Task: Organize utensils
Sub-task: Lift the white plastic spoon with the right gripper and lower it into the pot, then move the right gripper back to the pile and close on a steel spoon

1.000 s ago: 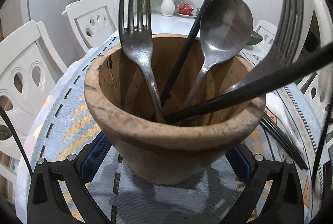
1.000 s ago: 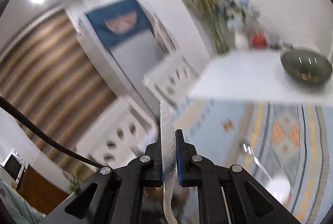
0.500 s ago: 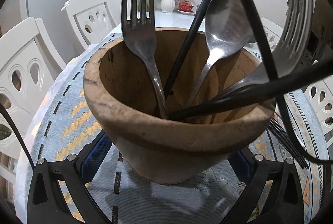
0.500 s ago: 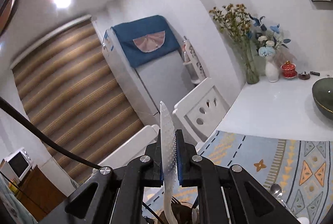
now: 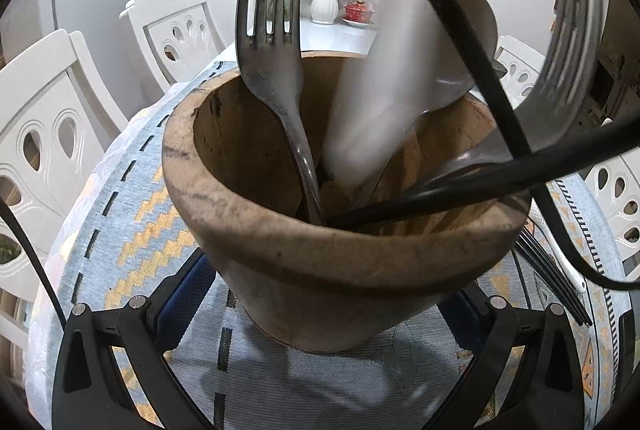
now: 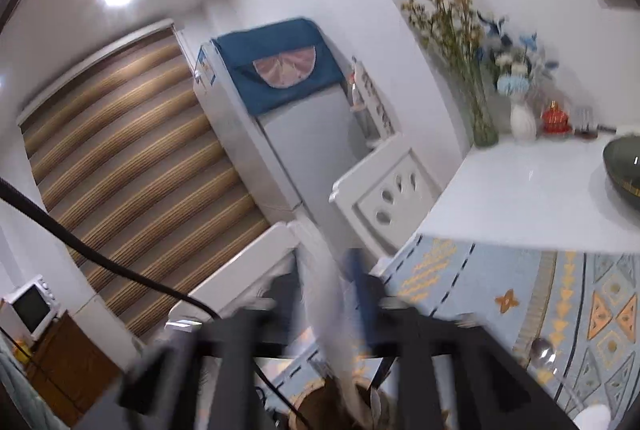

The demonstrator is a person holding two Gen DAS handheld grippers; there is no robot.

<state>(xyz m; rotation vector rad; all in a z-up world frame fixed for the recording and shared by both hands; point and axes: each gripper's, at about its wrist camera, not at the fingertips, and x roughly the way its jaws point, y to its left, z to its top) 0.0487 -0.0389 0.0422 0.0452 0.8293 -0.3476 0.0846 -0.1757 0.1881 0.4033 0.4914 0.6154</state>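
Pot: brown wooden pot (image 5: 320,262) on the patterned tablecloth (image 5: 132,230), clamped between left gripper (image 5: 320,314) fingers.
Contents: fork (image 5: 272,70), second fork (image 5: 568,70), spoon (image 5: 476,30), black chopsticks (image 5: 480,186).
White spoon (image 5: 384,90): blurred, inside the pot.
Right gripper (image 6: 332,294): jaws just opening, white spoon loose between them.

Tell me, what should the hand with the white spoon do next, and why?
Probably lift the right gripper straight up and away. Its fingers have just been opening, and the blurred white spoon between them now looks free, already dropping into the brown pot beside the fork. The left gripper steadies the pot, so nothing more seems needed there.
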